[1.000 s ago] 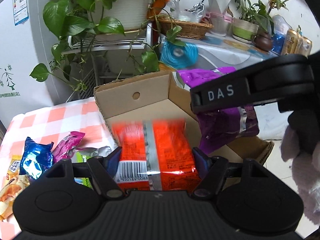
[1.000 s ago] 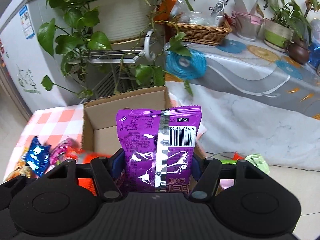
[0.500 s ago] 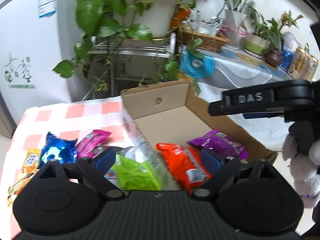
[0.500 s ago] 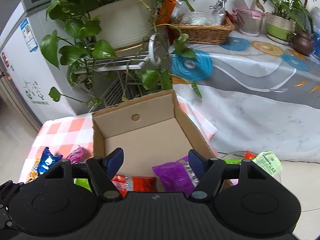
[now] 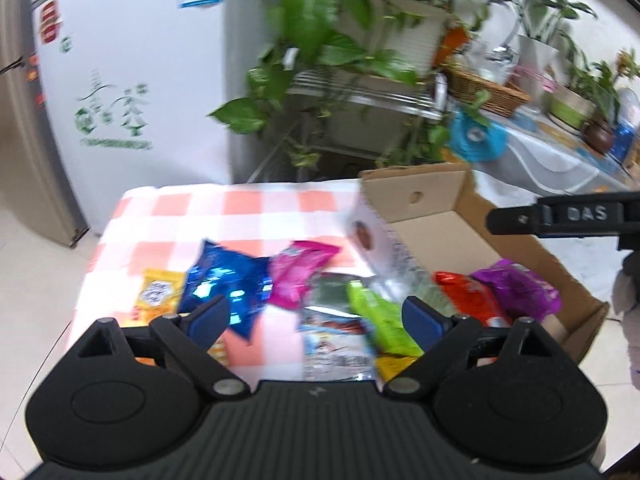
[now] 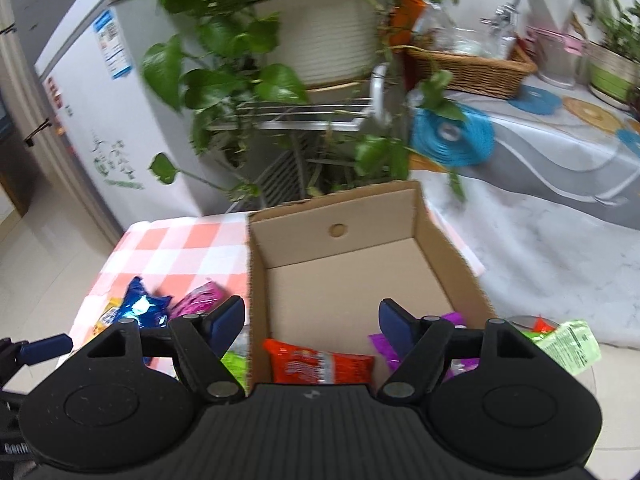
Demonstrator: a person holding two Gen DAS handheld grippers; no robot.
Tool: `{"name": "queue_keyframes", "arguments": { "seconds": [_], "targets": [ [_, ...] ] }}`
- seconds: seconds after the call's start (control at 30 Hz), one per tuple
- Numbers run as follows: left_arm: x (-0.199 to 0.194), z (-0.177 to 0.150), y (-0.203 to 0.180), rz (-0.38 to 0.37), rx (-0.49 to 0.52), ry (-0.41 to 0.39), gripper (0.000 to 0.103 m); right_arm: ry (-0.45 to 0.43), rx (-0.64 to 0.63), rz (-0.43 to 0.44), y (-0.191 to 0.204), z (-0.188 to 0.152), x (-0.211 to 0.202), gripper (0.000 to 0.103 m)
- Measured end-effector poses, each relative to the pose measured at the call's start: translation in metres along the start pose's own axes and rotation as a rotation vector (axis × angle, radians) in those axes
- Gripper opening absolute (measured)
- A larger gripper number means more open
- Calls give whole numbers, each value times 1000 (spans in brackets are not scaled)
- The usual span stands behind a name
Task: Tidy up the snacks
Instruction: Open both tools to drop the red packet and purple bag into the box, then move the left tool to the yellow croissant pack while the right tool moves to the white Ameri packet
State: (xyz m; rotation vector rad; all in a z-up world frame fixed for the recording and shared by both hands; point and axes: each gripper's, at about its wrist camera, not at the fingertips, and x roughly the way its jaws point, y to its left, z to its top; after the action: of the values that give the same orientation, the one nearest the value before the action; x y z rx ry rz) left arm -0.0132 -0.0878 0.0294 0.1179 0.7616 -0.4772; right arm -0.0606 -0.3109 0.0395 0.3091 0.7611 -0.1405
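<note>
An open cardboard box (image 5: 448,184) (image 6: 340,208) stands at the right end of a checked table (image 5: 248,204). An orange snack pack (image 5: 464,296) (image 6: 320,364) and a purple pack (image 5: 516,288) (image 6: 380,344) lie inside it. Loose on the table are a blue pack (image 5: 228,284) (image 6: 142,308), a magenta pack (image 5: 300,268) (image 6: 200,298), a green pack (image 5: 376,316) and a yellow pack (image 5: 158,292). My left gripper (image 5: 316,316) is open and empty above the loose packs. My right gripper (image 6: 312,320) is open and empty above the box's near end, and shows in the left wrist view (image 5: 568,216).
A white fridge (image 5: 132,80) stands behind the table at left. A potted plant on a metal rack (image 6: 320,48) overhangs the box's far side. A cloth-covered table (image 6: 560,152) with a wicker basket (image 6: 472,68) stands at right. Green packs (image 6: 568,344) lie low at right.
Both grippers have let go of their packs, which now lie in the box. My left gripper has swung left over the loose snacks. My right gripper has pulled back a little.
</note>
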Motion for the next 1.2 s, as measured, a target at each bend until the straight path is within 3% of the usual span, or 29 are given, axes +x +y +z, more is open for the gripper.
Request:
{"name": "queue_keyframes", "arguments": {
  "seconds": [0.43, 0.77, 1.2],
  "targets": [
    [3, -7, 81, 121, -70, 47, 93, 93, -27, 215, 44, -7, 22, 79],
    [25, -11, 117, 136, -173, 98, 93, 193, -70, 212, 67, -18, 51, 76],
    [64, -15, 126, 187, -150, 137, 93, 262, -115, 166, 88, -28, 90, 77]
  ]
}}
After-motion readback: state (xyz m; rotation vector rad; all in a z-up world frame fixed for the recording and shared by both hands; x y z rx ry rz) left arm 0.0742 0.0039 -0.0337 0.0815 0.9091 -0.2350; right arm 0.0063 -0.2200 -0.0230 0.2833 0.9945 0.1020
